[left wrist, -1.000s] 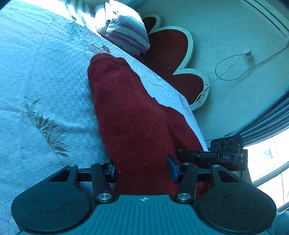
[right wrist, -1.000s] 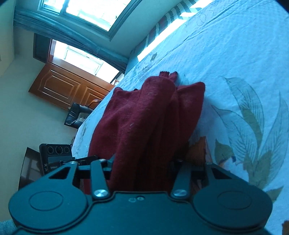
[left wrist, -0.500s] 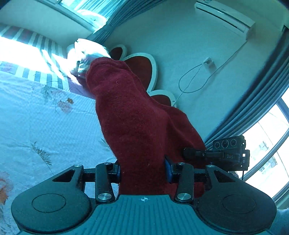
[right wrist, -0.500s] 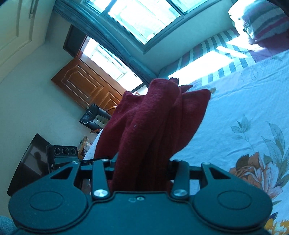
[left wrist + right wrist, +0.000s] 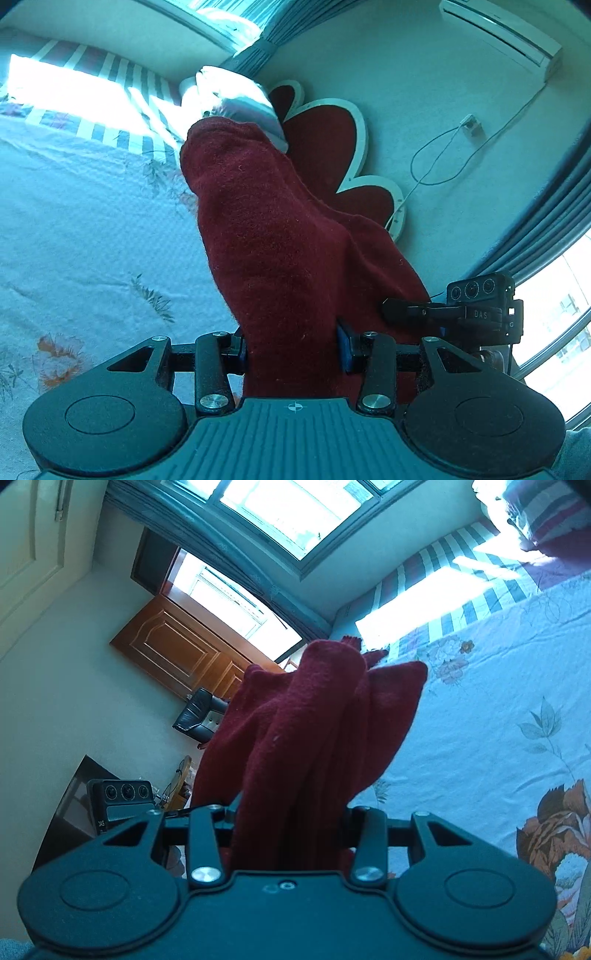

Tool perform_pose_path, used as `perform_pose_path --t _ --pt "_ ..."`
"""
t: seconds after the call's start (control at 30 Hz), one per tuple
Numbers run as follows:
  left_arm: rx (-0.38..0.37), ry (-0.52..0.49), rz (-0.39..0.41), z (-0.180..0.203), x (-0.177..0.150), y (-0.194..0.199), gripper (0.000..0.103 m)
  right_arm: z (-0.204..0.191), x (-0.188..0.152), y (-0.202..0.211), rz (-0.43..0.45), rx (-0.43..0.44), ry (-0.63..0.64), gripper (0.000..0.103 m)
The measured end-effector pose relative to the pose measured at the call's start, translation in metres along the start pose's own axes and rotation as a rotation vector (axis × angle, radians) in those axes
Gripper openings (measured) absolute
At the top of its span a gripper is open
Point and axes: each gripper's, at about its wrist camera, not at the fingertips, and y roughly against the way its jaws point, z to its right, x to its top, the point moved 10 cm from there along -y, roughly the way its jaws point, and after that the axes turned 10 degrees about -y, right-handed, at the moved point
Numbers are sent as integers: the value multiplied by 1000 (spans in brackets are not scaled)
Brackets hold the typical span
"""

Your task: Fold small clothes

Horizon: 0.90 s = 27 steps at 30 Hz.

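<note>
Both claws are chunky black plastic: left claw (image 5: 291, 349) has blue pads, ribbed top, silver screws; right claw (image 5: 290, 825) looks alike.

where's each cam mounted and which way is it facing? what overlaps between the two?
Left wrist: on the left gripper, facing along its fingers over the red garment toward headboard and wall; right gripper shows.
Right wrist: on the right gripper, facing window and wooden door; left gripper shows.
Shared: garment, floral bedspread.
</note>
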Motion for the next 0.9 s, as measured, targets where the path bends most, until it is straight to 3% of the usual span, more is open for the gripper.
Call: perform_pose_path --t 0.27,0.3,0.37,0.4,0.47,0.5,0.6,0.7,0.77,0.83,0.87,0.9 --pt "84 108 -133 -63 -54 -63 45 92 -18 -51 -94 -57 -132 41" --pt "108 119 -132 -70 -59 -65 55 102 -20 -54 -99 -65 -146 41" --pt "116 144 -87 -76 -58 -59 63 124 -23 -58 -103 -125 -155 43" --pt "165 135 -72 -79 -58 -51 74 131 -23 -57 -94 -138 -150 43" --pt "273 94 -33 -84 -55 -29 85 135 -23 -49 -75 -147 -132 43" --pt "294 90 -18 -85 -55 -19 85 135 -22 -42 -49 -180 -106 45" --pt "302 84 3 -75 -52 2 85 131 -17 -12 26 -263 -58 47" --pt "289 11 -13 -55 -56 -1 85 92 -22 9 64 -228 53 45" --pt "300 -35 -47 -47 -62 -14 85 73 -32 4 35 -215 121 41" --pt "394 -64 -117 -53 -75 -21 85 62 -47 -13 -16 -252 224 36" --pt "434 -88 -141 -58 -82 -24 90 65 -52 -19 -33 -296 261 34" --pt "445 -78 -117 -59 -85 -23 96 76 -52 -23 -42 -371 285 29"
